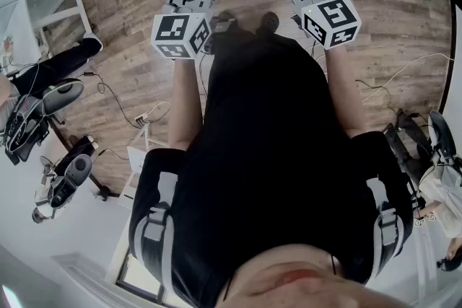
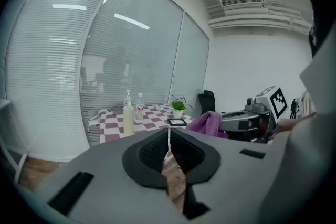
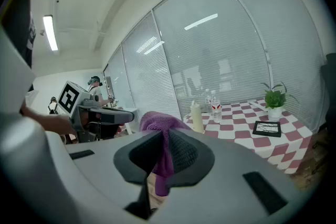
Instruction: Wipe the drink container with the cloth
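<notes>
My right hand-held gripper is clamped on the purple terry cloth. The cloth bunches above the jaws, and a tail hangs below them. My left hand-held gripper is closed on nothing. Both are well short of the red-and-white checked desk.

The tall pale plastic bottle, which I take for the drink container, stands upright on the desk near its front edge. Two clear water bottles stand just behind it. I judge the approach is the step in hand.

To do it well, I would open the left jaws before reaching the desk and grip the pale bottle low, so it cannot tip. Then I would press the bunched cloth flat against its side and keep clear of the clear bottles.
</notes>
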Demonstrator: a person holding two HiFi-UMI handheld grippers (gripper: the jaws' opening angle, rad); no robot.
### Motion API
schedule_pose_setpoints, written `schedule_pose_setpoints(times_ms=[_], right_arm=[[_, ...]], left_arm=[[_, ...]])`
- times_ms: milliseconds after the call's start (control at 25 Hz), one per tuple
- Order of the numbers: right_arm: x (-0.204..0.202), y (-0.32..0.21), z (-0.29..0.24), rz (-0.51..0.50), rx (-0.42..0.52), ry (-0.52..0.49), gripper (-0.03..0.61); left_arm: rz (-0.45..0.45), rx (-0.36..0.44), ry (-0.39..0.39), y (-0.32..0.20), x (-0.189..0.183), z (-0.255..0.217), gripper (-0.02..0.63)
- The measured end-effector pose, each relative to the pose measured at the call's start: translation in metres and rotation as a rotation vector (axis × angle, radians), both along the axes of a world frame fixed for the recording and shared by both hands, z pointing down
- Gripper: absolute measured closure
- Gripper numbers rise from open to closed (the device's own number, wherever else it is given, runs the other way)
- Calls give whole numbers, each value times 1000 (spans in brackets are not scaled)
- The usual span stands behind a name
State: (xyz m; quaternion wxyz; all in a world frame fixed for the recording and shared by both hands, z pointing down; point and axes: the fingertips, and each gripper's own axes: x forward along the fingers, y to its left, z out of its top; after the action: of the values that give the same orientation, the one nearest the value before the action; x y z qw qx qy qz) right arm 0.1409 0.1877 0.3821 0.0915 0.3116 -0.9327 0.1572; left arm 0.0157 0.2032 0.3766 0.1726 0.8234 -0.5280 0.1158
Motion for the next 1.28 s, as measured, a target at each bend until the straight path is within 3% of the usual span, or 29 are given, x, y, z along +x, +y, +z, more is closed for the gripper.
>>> schedule_pose_setpoints(times_ms=[320, 560, 800, 1280], right_arm=[[1, 5, 2, -11, -9, 50, 531], [7, 4, 0, 29, -54, -12, 531], [14, 5, 2, 36, -58, -7, 531], [-25, -10, -1, 45, -46, 26, 531]], left_arm=[[34, -28, -8, 3, 10, 6, 574], [38, -32, -14, 7, 13, 7, 574], [44, -40, -20, 10, 17, 7, 574], [60, -43, 16, -14, -21, 11, 574]])
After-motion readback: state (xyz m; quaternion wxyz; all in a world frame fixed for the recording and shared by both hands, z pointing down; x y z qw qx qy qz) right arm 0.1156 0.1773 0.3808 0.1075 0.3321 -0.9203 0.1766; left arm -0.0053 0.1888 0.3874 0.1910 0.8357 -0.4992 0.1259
